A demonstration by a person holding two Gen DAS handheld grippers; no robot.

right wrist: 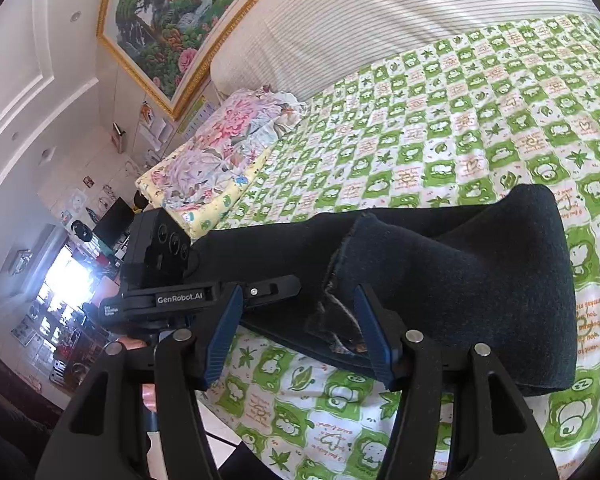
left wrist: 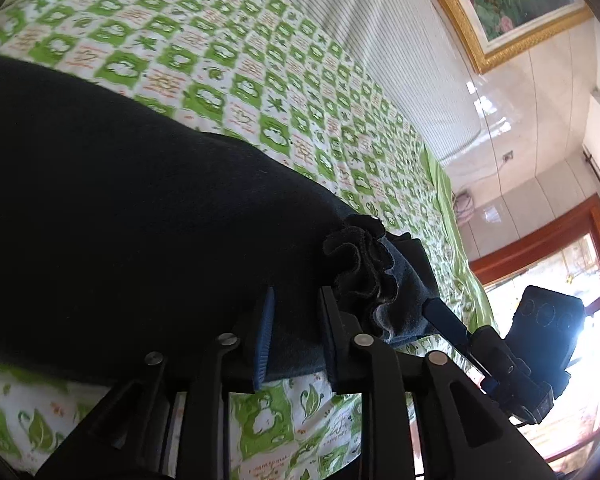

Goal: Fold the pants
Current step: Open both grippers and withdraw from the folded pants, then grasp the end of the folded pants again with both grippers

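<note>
Black pants (left wrist: 132, 208) lie folded on a green and white patterned bedspread (left wrist: 260, 80). In the left wrist view my left gripper (left wrist: 296, 300) has its jaws a short way apart with the pants' near edge between them; whether it grips the cloth is unclear. The ruffled hem (left wrist: 360, 272) bunches just right of it. My right gripper (left wrist: 428, 304) shows there at the hem. In the right wrist view my right gripper (right wrist: 298, 300) is open around the frayed edge of the pants (right wrist: 460, 272). My left gripper (right wrist: 276, 286) shows at the left.
A striped headboard (right wrist: 380, 12) and a framed flower painting (right wrist: 172, 20) stand beyond the bed. A floral folded quilt (right wrist: 220, 148) lies at the bed's far corner. A bright window (left wrist: 560, 280) and cluttered shelves (right wrist: 60, 300) are at the side.
</note>
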